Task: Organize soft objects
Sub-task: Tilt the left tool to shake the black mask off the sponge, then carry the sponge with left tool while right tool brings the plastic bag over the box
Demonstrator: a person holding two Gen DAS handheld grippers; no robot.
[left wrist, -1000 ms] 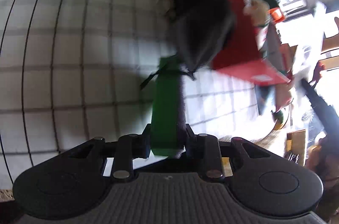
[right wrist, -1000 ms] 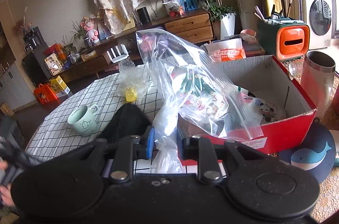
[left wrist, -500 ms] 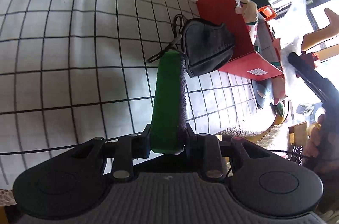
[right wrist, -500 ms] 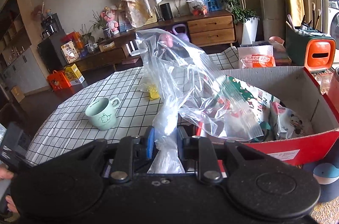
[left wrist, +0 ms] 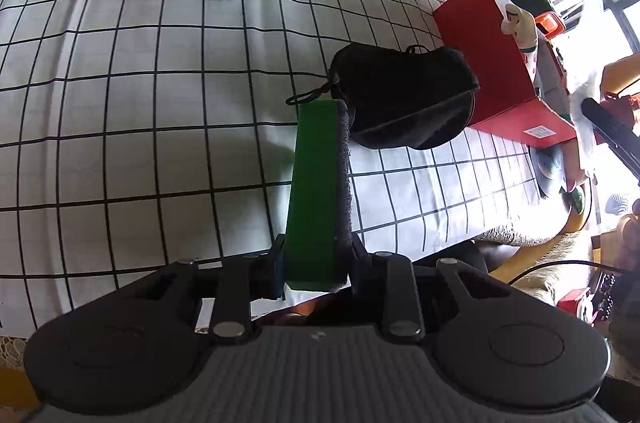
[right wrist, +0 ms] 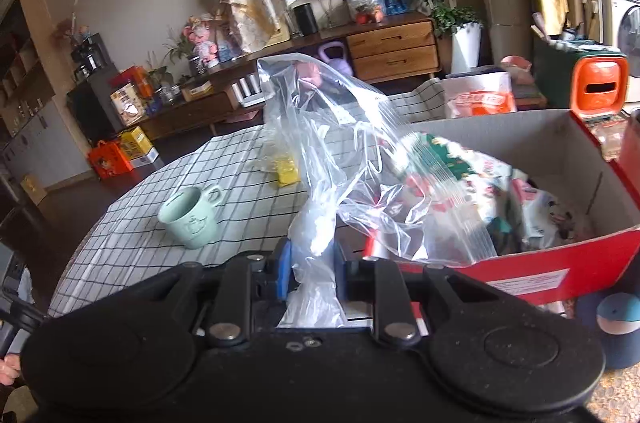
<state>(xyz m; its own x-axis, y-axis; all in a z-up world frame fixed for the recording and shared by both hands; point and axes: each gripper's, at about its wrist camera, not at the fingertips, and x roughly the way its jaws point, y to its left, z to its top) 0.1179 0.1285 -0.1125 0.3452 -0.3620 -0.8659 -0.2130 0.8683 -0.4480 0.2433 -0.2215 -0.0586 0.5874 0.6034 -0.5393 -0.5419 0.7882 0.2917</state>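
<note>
Bagging step underway: left gripper (left wrist: 338,111) pinches black drawstring fabric pouch (left wrist: 404,99) above checked tablecloth (left wrist: 120,103), right gripper (right wrist: 314,251) clamps clear plastic zip bag (right wrist: 360,159) beside red cardboard box (right wrist: 560,263); next, probably align pouch with bag mouth.

1. Left gripper (left wrist: 340,127): right finger hidden behind the green one.
2. Box (right wrist: 560,263): cut off at the right edge.
3. Box contents: blurred behind bag (right wrist: 360,183).
</note>
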